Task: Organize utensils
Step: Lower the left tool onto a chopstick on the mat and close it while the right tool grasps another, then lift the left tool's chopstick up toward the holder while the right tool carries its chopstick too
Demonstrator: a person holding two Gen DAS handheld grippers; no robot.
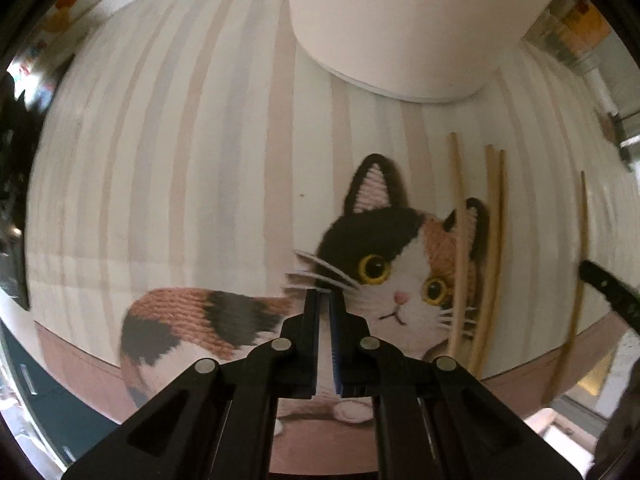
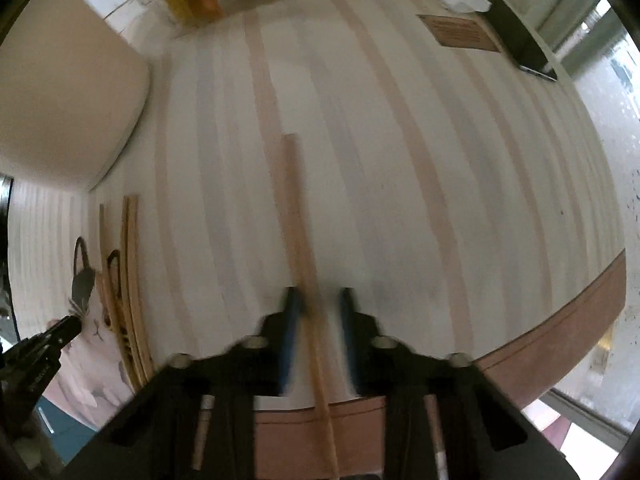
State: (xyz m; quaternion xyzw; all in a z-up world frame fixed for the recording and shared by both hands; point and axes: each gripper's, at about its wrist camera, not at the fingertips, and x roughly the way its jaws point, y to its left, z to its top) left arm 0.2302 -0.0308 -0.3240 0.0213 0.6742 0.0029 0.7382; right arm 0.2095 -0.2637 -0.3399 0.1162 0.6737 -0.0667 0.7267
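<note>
Chopstick (image 2: pixel 298 240), single and wooden, lies lengthwise on the striped mat (image 2: pixel 400 160) of the bench, its near end running between the parted fingers of the right gripper (image 2: pixel 320 300), which straddle it without visibly clamping. Likely light, stiff and smooth, it would roll or pivot if pinched near an end; a hold toward mid-length seems steadier. Three more chopsticks (image 1: pixel 480 260) rest together over the cat picture (image 1: pixel 384 264), near a white container (image 1: pixel 400 28). Left gripper (image 1: pixel 325 300) hovers nearly closed, empty.
</note>
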